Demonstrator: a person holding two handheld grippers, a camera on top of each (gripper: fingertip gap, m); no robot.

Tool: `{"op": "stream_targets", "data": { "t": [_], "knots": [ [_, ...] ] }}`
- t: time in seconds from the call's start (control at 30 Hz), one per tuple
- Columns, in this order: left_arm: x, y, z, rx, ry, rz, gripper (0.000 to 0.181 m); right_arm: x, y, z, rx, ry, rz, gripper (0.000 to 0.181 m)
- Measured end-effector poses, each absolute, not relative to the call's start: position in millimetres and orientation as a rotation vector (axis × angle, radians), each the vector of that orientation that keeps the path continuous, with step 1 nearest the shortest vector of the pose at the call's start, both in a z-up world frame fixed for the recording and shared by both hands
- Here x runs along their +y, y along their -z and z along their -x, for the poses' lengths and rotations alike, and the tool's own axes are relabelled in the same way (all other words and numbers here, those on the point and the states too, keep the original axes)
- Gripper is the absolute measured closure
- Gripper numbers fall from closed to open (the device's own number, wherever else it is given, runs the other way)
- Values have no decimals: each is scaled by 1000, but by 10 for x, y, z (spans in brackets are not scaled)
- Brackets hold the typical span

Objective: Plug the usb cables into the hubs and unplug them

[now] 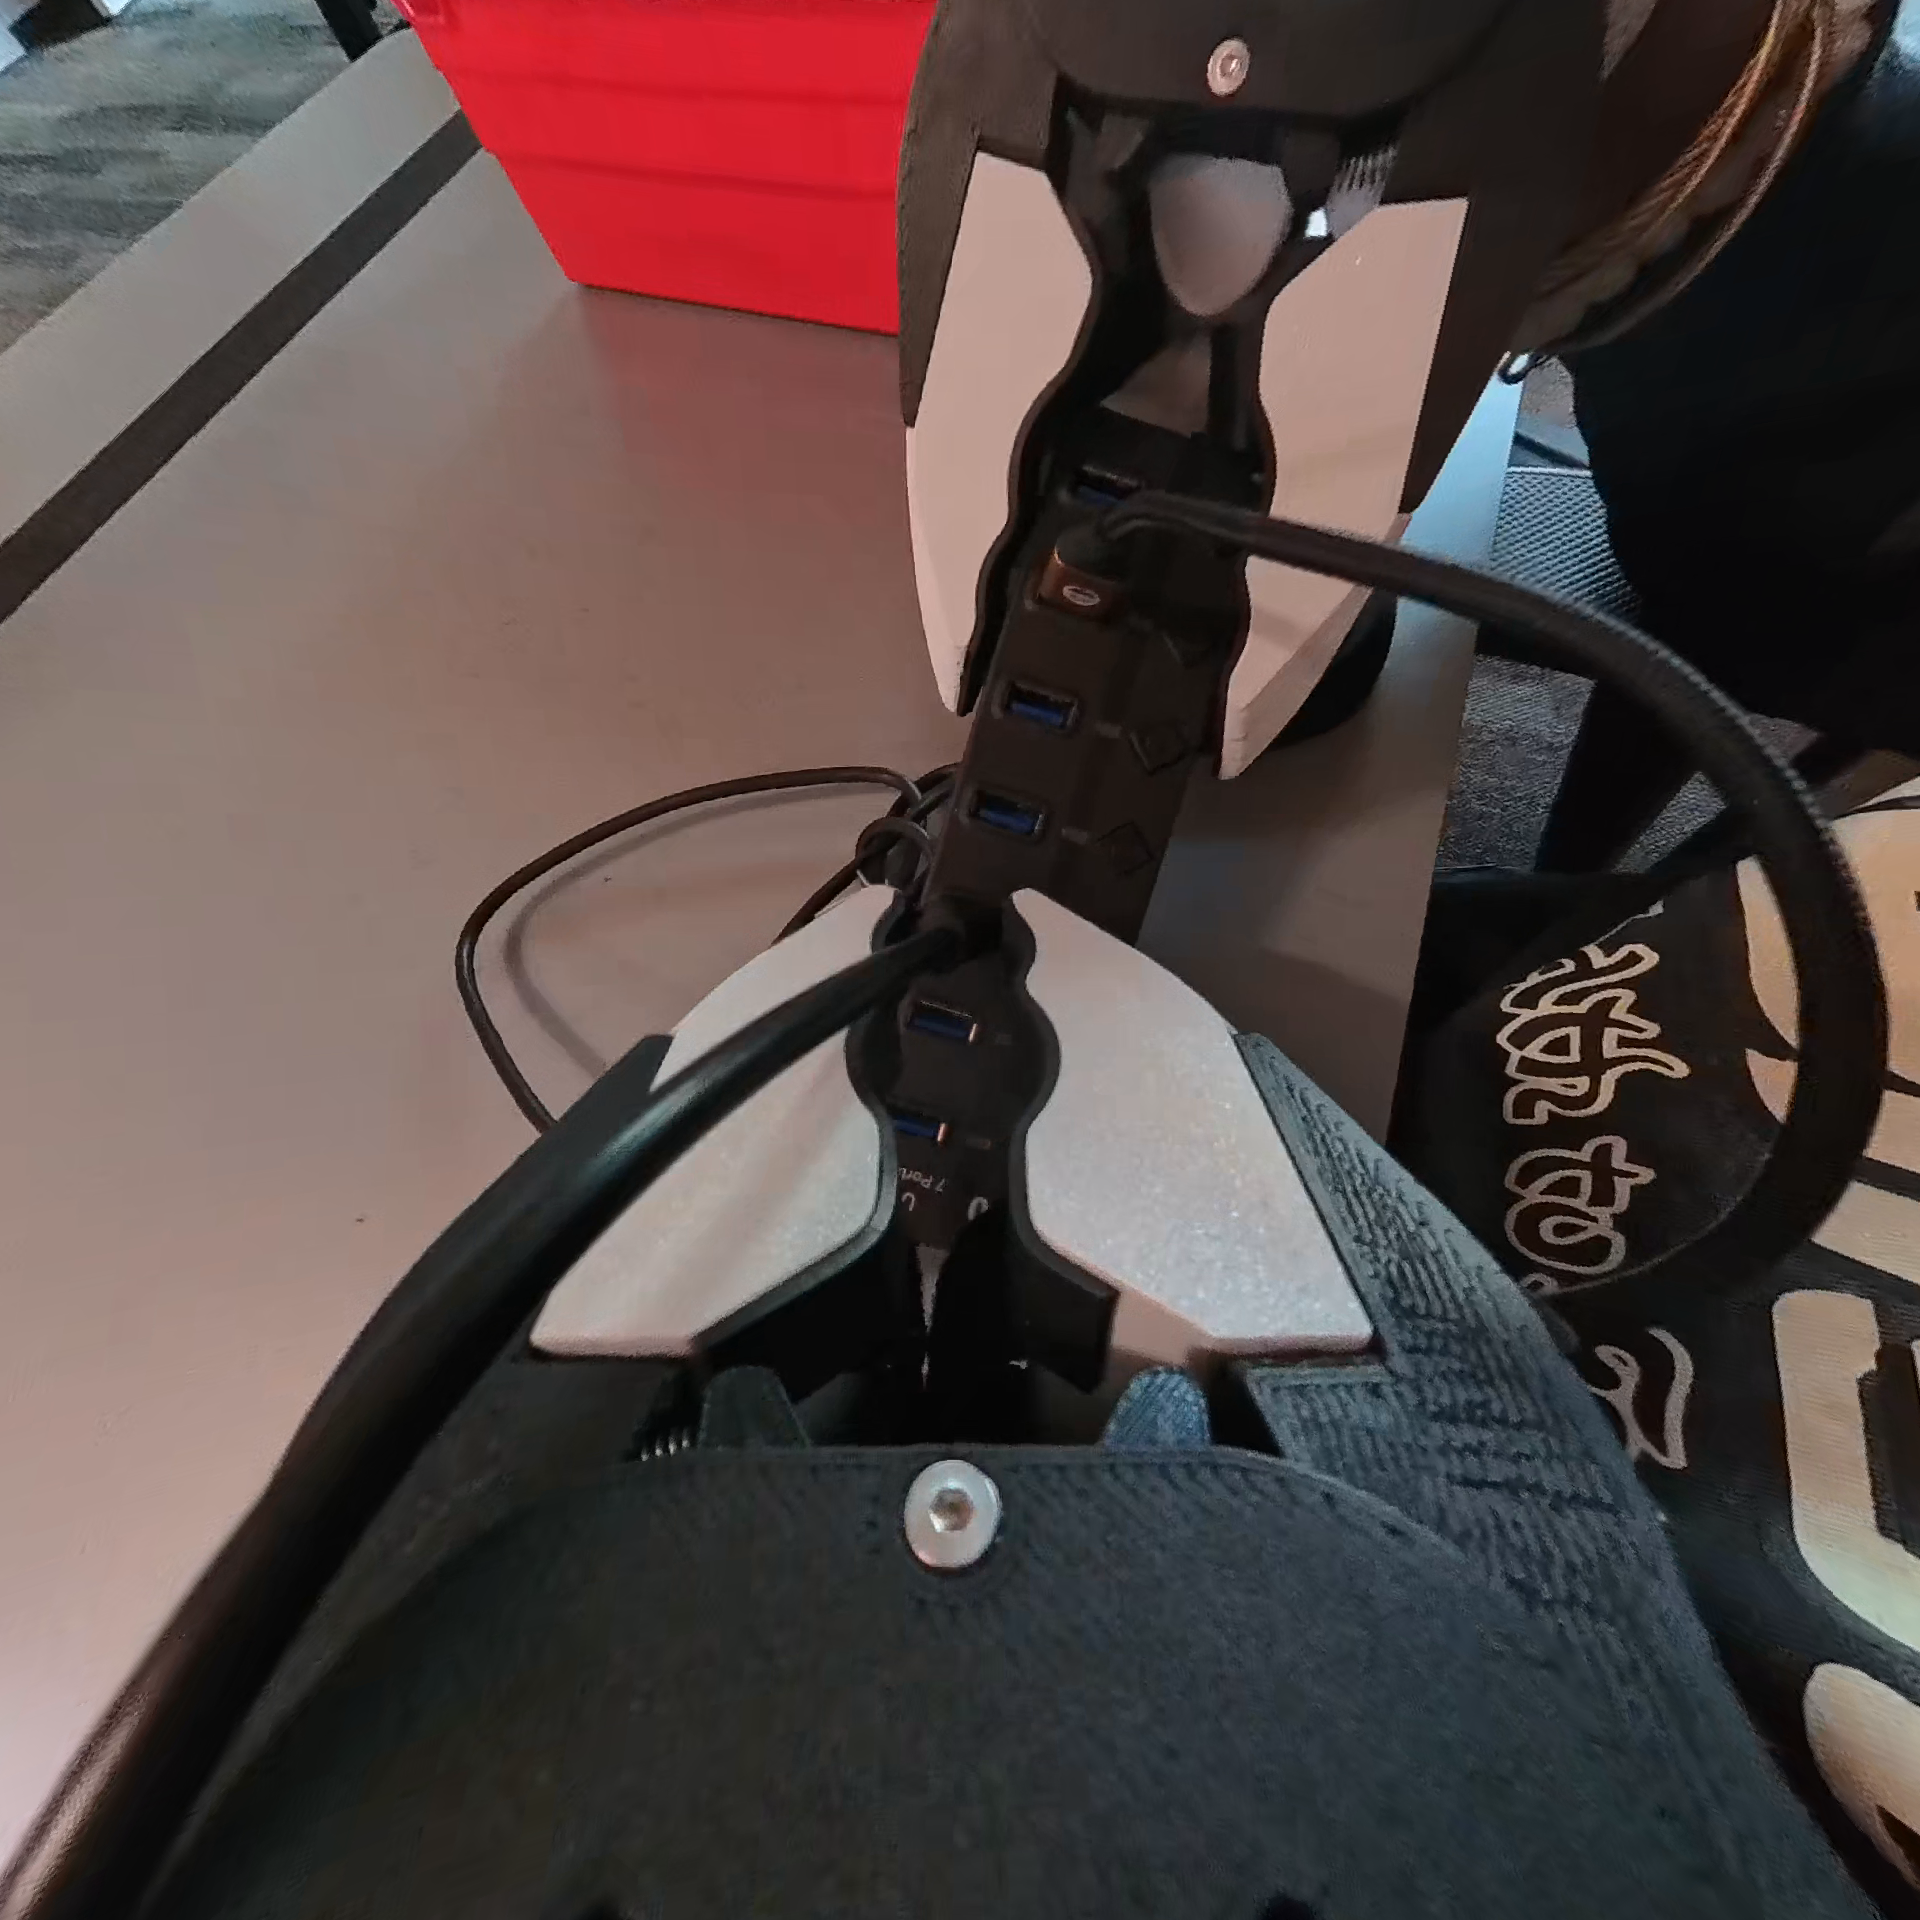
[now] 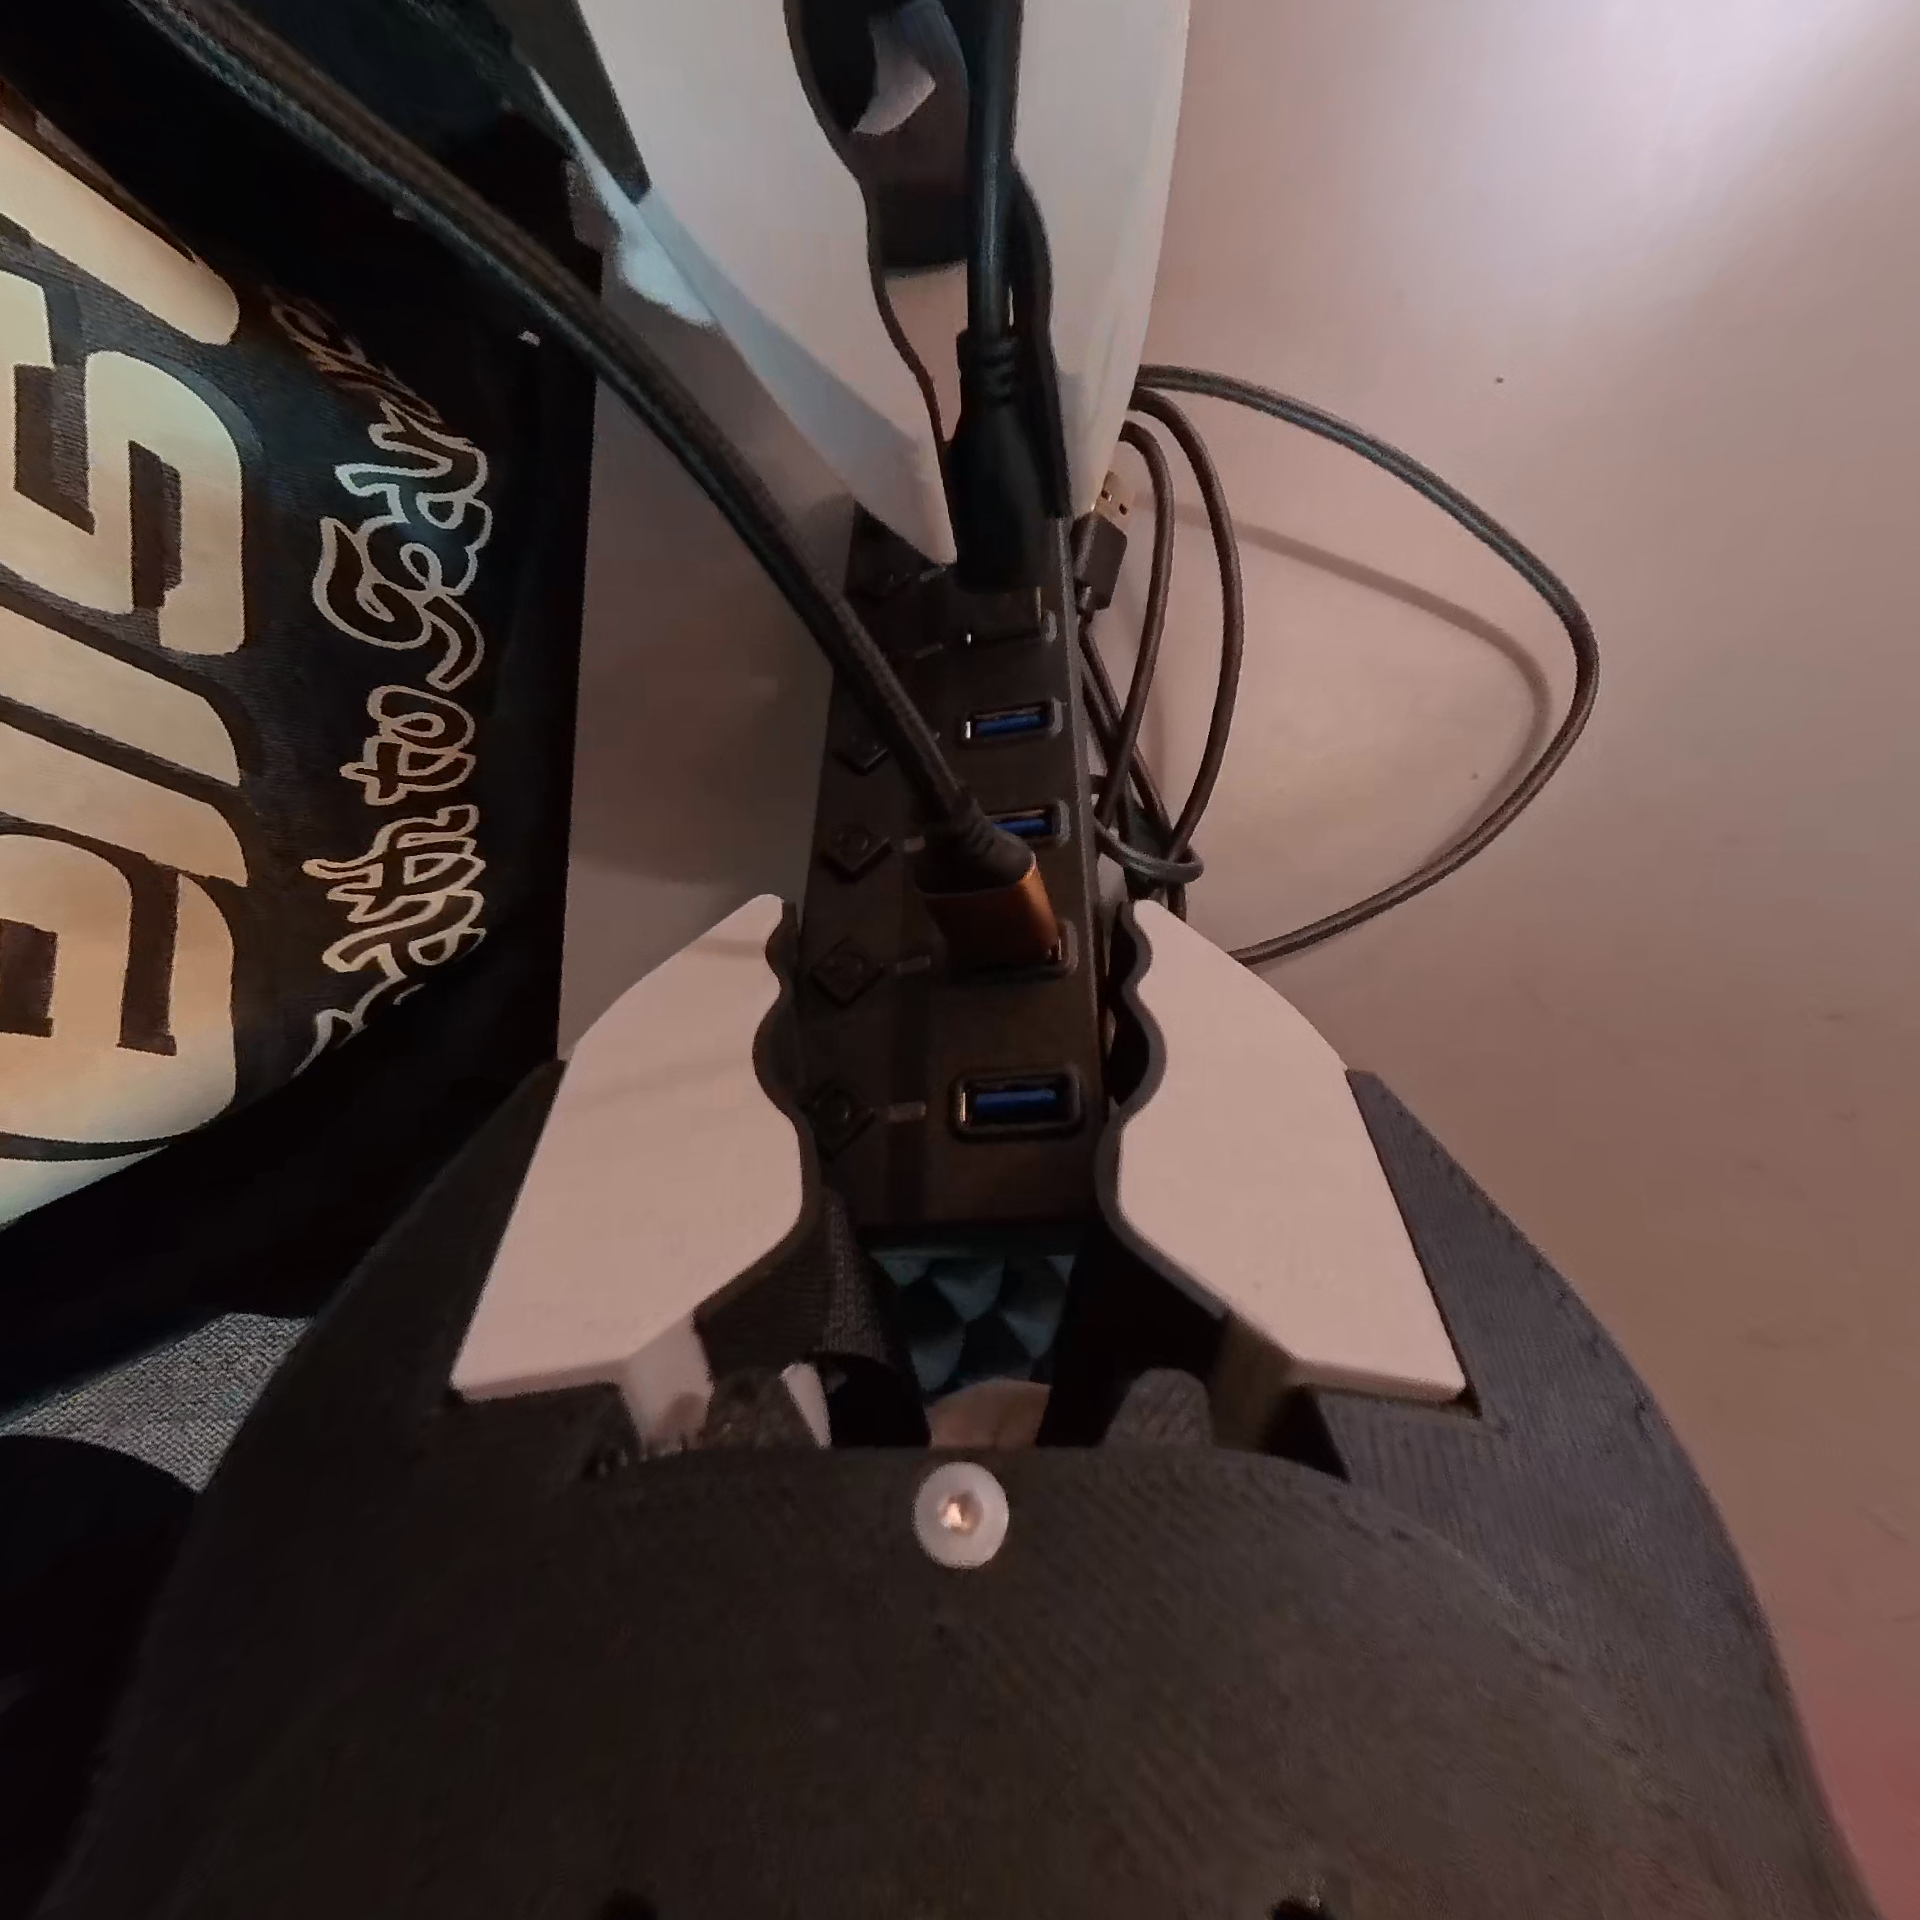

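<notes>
Both my grippers, left (image 1: 951,1049) and right (image 2: 951,1039), clamp fingers on opposite hub (image 1: 1039,748) ends | braided cable (image 1: 1558,644) plugged in | risk: twisting strains plugs.

A red bin (image 1: 717,156) stands on the grey worktop (image 1: 312,644) far ahead-left of the left claw; a black printed garment (image 1: 1621,1164) lies to its right
</notes>
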State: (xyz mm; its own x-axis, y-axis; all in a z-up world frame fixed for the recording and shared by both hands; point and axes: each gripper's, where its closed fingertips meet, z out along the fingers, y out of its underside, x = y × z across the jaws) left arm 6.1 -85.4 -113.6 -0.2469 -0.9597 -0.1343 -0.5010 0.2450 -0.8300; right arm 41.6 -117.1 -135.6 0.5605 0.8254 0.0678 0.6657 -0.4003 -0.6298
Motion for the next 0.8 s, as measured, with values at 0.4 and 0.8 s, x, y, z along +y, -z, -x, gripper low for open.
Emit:
{"op": "stream_targets", "data": {
  "t": [0.4, 0.8],
  "knots": [
    [-839, 1178, -81, 1866, 900, 1380, 166, -1145, 1194, -307, -1140, -449, 2079, 125],
    [-885, 1247, -106, 1965, 931, 1371, 165, -1211, 1298, -316, -1238, -355, 2133, 127]
  ]
}}
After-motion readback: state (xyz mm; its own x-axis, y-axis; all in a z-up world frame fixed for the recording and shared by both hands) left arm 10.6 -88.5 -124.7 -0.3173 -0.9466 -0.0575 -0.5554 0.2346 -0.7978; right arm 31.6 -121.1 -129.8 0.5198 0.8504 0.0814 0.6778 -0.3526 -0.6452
